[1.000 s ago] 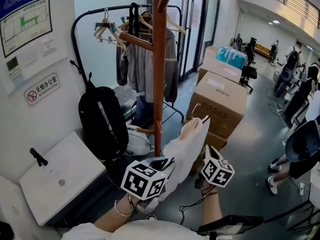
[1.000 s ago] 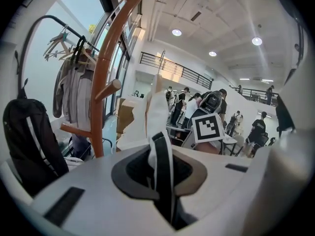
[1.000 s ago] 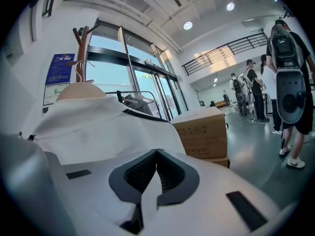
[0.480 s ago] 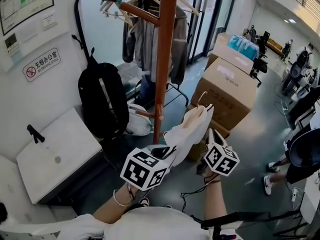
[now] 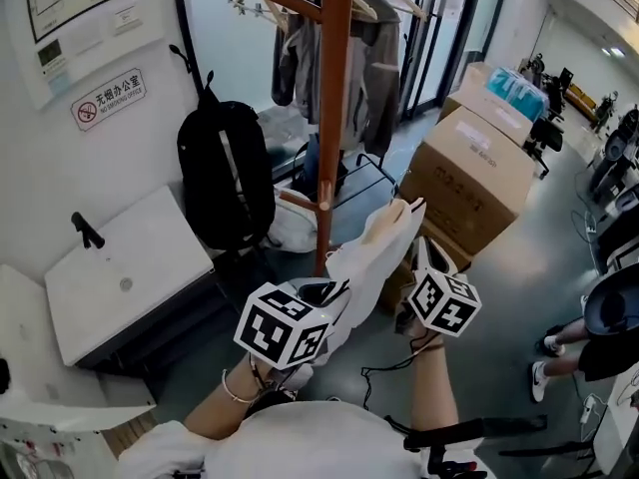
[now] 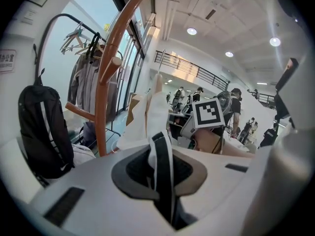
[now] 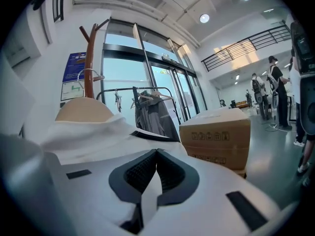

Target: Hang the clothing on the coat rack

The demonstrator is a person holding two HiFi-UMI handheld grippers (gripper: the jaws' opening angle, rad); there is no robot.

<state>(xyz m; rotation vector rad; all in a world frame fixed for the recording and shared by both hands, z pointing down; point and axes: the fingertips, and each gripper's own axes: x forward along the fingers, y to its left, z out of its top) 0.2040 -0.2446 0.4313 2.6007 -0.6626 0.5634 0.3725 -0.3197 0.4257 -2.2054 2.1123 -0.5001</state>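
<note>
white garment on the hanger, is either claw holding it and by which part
Both. The left claw pinches a dark-trimmed edge of the white garment; the right claw pinches a plain white fold of it.

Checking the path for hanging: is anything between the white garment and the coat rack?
Nothing visible does. Open air lies between the white garment and the coat rack; the black backpack hangs to the rack's left, cardboard boxes stand to its right.

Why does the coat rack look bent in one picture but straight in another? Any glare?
Left gripper view: its wide-angle lens bows the coat rack and darkens the corners. Head view: the coat rack stands nearly straight. Right gripper view: the windows wash out pale, and the near garment looks soft.
</note>
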